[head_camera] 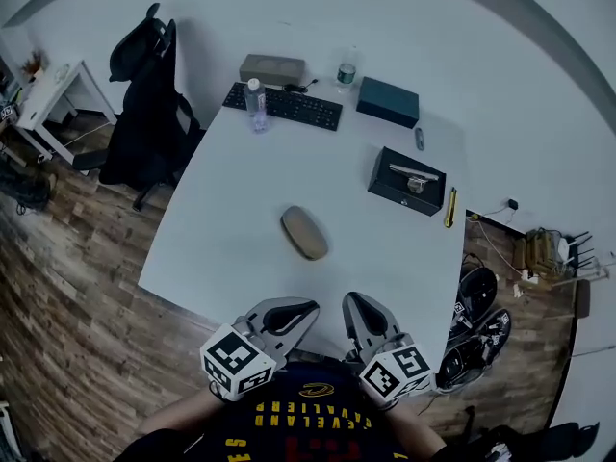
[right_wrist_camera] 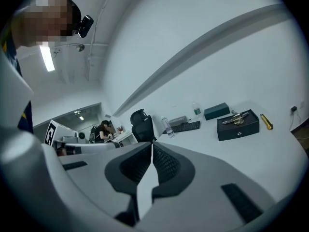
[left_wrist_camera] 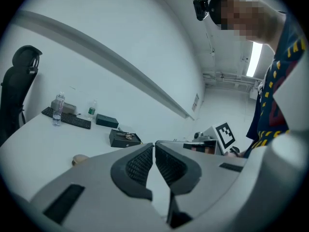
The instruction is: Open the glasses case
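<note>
The glasses case (head_camera: 304, 233) is a tan oval pouch lying shut in the middle of the white table (head_camera: 221, 210). My left gripper (head_camera: 304, 313) and right gripper (head_camera: 355, 305) hover side by side at the table's near edge, just short of the case and not touching it. Both are shut with nothing between the pads. In the left gripper view the jaws (left_wrist_camera: 154, 147) meet, and a sliver of the case (left_wrist_camera: 79, 159) peeks out to their left. In the right gripper view the shut gripper (right_wrist_camera: 152, 147) hides the case.
A black box (head_camera: 407, 181) with metal items on it and a yellow tool (head_camera: 449, 207) lie at the right. A keyboard (head_camera: 284, 106), water bottle (head_camera: 255, 104), teal box (head_camera: 388, 101) and grey box (head_camera: 272, 68) line the far side. An office chair (head_camera: 144, 104) stands at the left.
</note>
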The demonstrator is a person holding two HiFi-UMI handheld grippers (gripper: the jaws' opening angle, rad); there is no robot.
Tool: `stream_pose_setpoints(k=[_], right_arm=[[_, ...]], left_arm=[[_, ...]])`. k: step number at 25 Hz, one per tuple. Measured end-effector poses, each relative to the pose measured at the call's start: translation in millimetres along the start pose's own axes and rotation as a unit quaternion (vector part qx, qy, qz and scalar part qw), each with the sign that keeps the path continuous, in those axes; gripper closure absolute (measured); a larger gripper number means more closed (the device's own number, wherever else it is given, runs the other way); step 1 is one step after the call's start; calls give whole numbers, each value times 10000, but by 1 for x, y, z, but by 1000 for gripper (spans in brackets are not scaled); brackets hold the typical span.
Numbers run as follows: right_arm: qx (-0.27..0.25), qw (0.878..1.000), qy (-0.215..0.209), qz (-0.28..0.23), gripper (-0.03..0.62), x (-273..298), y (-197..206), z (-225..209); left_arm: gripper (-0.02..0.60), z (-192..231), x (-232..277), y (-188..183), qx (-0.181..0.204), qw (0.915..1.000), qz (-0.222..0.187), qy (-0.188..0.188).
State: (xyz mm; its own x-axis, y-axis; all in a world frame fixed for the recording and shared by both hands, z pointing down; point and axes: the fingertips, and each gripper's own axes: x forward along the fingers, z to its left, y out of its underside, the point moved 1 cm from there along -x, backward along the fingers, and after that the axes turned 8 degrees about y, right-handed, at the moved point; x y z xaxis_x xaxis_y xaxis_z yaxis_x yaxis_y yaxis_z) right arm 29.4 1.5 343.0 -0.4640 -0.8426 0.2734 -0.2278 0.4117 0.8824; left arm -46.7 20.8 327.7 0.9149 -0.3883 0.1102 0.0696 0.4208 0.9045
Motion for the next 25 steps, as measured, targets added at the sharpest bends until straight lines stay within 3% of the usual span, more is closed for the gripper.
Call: stream_pose_setpoints(k=[12,25], right_arm=[[-69,9981,609,80,569,30,-4,-15],[-323,9968,454,575,569,71,19,-63]], left_arm=[[557,48,3,12,-329,9991,237,131],[557,109,20,35,-184,9944,666,-802]])
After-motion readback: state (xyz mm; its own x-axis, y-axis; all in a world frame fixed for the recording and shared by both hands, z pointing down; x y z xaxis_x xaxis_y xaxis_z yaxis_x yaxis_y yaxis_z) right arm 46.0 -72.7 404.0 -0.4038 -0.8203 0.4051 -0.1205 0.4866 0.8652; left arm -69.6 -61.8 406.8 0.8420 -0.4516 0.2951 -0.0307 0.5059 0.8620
